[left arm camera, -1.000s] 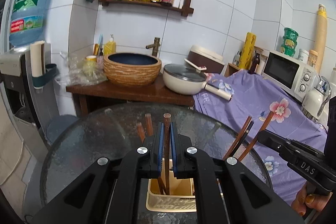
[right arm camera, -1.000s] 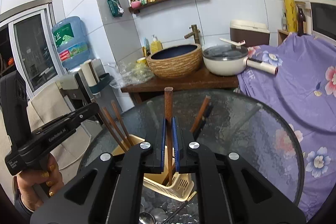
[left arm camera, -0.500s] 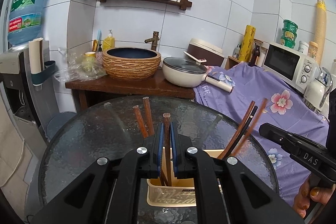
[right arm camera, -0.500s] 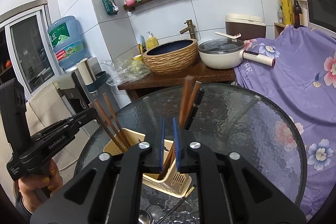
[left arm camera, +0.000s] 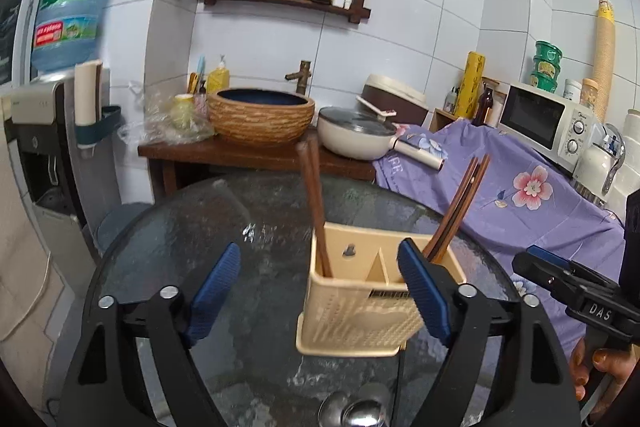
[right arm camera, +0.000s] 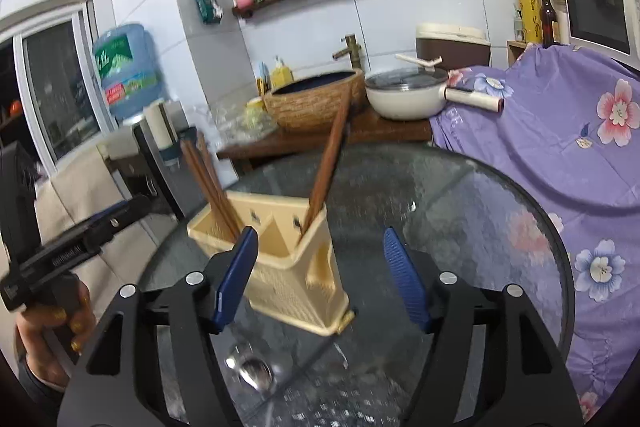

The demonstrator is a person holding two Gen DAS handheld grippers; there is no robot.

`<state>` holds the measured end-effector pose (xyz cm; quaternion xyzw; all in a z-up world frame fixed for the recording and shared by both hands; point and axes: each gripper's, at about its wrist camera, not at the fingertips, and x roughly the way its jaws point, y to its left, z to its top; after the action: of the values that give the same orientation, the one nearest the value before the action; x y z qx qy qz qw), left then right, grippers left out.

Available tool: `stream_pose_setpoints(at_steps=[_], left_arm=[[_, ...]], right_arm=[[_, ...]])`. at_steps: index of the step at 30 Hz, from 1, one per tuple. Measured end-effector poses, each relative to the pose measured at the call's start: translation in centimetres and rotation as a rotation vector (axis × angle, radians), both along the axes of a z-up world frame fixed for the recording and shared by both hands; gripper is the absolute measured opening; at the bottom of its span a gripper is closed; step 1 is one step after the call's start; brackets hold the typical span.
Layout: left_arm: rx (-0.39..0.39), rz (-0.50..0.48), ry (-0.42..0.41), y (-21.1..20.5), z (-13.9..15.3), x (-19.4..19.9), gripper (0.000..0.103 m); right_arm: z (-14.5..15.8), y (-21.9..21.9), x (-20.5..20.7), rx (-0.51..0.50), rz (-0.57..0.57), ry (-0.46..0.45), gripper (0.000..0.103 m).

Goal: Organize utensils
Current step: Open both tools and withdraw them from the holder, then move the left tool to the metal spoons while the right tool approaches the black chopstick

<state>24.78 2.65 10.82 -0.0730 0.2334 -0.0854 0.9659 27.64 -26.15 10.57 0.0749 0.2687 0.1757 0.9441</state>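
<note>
Left gripper fingers just spread wide, nothing pinched; right gripper likewise. Spoons seen on glass bench nearest. Beyond, chopsticks stood in cream holder. Risk judged: light holder tipped if clipped by fingers.

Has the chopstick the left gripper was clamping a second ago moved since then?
Yes. It has dropped into the cream holder and stands with the other chopsticks in its left compartment; the left gripper jaws have just been opening, nothing between them.
</note>
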Motion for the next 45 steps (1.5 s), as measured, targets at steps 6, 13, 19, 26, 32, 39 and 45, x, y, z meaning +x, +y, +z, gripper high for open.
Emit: stream_pose_setpoints(at_steps=[6, 13, 19, 26, 32, 39, 45], left_arm=[[0.064, 0.009, 0.077, 0.3, -3.8, -1.0, 0.090], [0.056, 0.010, 0.176, 0.9, -7.7, -1.5, 0.092], [0.036, 0.028, 0.200, 1.6, -8.8, -2.1, 0.092], [0.039, 0.048, 0.218, 2.5, -9.6, -2.2, 0.092], [0.049, 0.045, 0.238, 2.2, -10.5, -2.1, 0.090], [0.077, 0.007, 0.284, 0.8, -12.1, -2.5, 0.085], [0.099, -0.041, 0.320, -0.4, -13.6, -3.6, 0.082]], right_arm=[[-4.2, 1.0, -1.3, -0.074, 0.024, 0.084, 0.067], [-8.4, 2.4, -2.0, -0.104, 0.053, 0.168, 0.077], [-9.9, 3.2, -2.0, -0.110, 0.057, 0.204, 0.078], [-12.2, 3.5, -1.3, -0.166, 0.019, 0.262, 0.078], [-13.3, 5.0, -0.4, -0.211, 0.012, 0.291, 0.078], [-14.5, 6.6, 1.7, -0.221, -0.044, 0.347, 0.072], [-16.0, 7.4, 2.6, -0.268, -0.068, 0.375, 0.069]])
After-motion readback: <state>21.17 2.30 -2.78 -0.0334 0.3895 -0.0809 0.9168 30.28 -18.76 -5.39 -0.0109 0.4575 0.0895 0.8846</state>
